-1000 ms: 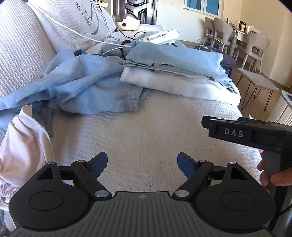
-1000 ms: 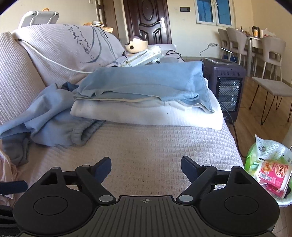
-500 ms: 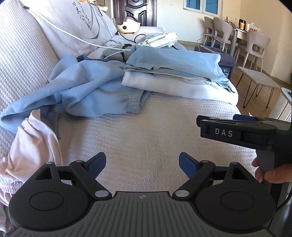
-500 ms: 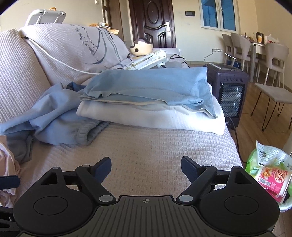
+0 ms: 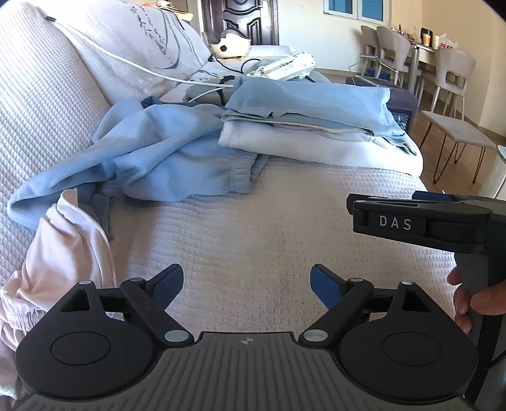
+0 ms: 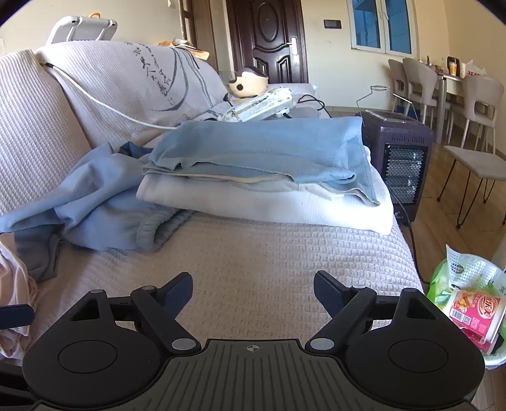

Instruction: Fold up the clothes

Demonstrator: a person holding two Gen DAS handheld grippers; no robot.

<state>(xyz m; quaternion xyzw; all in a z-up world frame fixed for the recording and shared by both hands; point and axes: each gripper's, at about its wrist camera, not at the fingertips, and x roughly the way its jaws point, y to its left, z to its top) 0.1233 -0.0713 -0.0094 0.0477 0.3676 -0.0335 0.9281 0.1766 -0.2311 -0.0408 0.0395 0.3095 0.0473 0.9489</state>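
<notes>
Left wrist view: both our grippers [image 5: 246, 281] [image 6: 253, 289] gape empty; we should probably pinch the sweatpants' [image 5: 151, 158] waistband squarely.

Sofa [image 6: 268, 262] with a beige waffle-weave cover; grey cushion [image 6: 126, 79] with dark script print leans on the backrest. White cable [image 5: 126, 61] runs across the cushion down toward a white power strip [image 6: 262, 109] lying behind the seat area. Round cream-and-brown object [image 6: 248, 82] sits past the strip. Dark wooden door [image 6: 268, 38] at the back wall, window [image 6: 381, 25] to its right. Dark space heater [image 6: 400, 161] stands on the wood floor just beside the sofa's end. Grey chairs [image 6: 484, 101] around a dining table [image 6: 452, 79]. Bin [image 6: 468, 303] with snack packaging at lower right.
</notes>
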